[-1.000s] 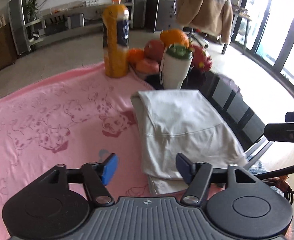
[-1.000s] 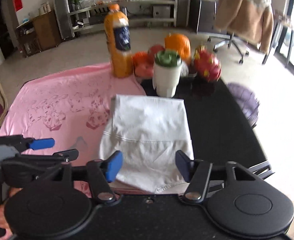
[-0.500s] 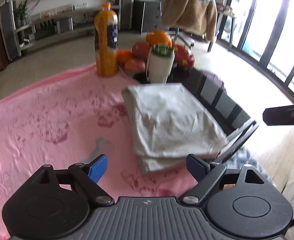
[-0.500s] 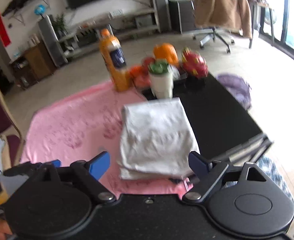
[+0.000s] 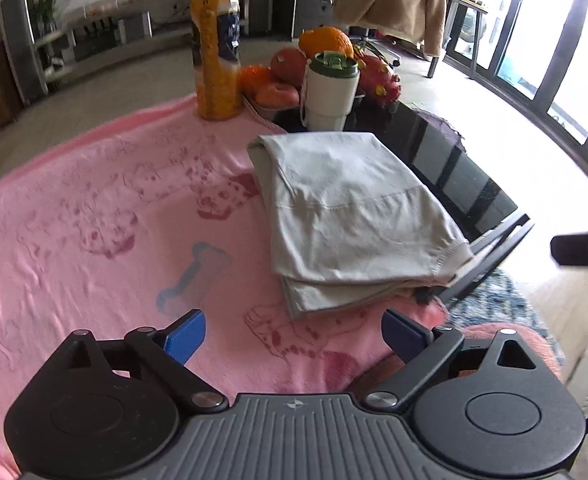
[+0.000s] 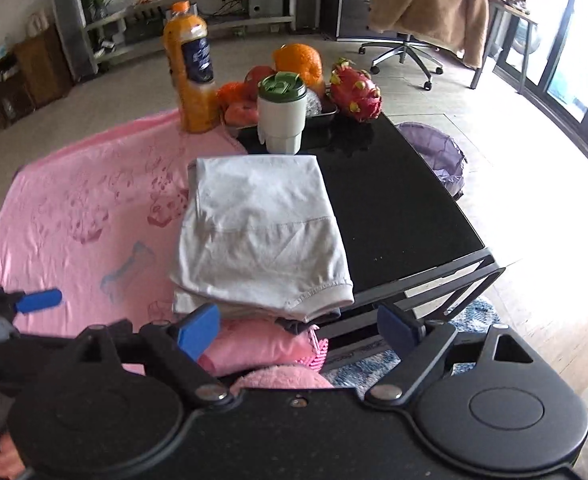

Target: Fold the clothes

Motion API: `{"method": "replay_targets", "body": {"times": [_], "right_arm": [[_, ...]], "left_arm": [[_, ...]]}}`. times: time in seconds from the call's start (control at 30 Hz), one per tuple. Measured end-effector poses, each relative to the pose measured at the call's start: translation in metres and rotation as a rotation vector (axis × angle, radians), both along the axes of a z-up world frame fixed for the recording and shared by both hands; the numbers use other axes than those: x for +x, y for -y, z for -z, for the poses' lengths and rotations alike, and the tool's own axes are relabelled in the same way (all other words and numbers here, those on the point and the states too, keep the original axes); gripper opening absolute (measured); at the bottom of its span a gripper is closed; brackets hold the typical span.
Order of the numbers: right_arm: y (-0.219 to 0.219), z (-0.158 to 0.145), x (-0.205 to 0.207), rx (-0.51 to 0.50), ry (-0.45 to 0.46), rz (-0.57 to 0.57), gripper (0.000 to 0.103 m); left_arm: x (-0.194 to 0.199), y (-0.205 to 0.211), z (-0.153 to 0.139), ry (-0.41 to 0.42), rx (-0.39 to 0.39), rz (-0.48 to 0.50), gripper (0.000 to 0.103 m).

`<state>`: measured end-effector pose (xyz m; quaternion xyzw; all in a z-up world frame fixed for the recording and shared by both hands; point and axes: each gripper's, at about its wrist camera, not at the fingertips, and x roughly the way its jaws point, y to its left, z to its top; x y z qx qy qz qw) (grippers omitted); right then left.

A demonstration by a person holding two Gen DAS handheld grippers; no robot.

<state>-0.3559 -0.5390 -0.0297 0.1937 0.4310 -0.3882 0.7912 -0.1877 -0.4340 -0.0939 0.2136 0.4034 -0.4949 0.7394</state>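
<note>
Both grippers hang with nothing between their jaws, which have just been opening: the left gripper and right gripper sit just short of the folded grey garment, which lies flat on the counter, half over the pink cloth.

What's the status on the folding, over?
Left gripper and right gripper just opened, nothing between the fingers. Grey garment folded flat on the pink cloth. White cup stands just beyond it.
</note>
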Motion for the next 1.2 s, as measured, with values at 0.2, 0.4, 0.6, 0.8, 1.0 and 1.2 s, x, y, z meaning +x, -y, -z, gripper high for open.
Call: {"method": "replay_targets", "body": {"times": [0.2,0.4,0.6,0.8,1.0,1.2], "right_arm": [[-0.015,0.005,0.006,-0.013,-0.039,-0.062,0.089],[-0.017,0.004,0.005,-0.014,-0.038,-0.060,0.089],[-0.019,0.004,0.001,-0.010,-0.037,-0.060,0.089],[-0.021,0.004,-0.003,-0.006,-0.029,-0.066,0.089],[-0.023,0.005,-0.006,-0.004,-0.026,-0.067,0.089],[-0.023,0.008,-0.006,0.003,-0.025,-0.062,0.089]], "left_arm": [[-0.012,-0.007,-0.008,-0.006,-0.003,0.001,0.098],[-0.022,-0.012,-0.014,-0.016,-0.007,0.013,0.098],[-0.025,-0.012,-0.015,-0.016,0.000,0.006,0.098],[-0.027,-0.013,-0.017,-0.021,-0.005,0.005,0.098],[-0.030,-0.012,-0.016,-0.015,-0.007,0.010,0.099],[-0.031,-0.013,-0.015,0.019,-0.030,-0.002,0.102]]}}
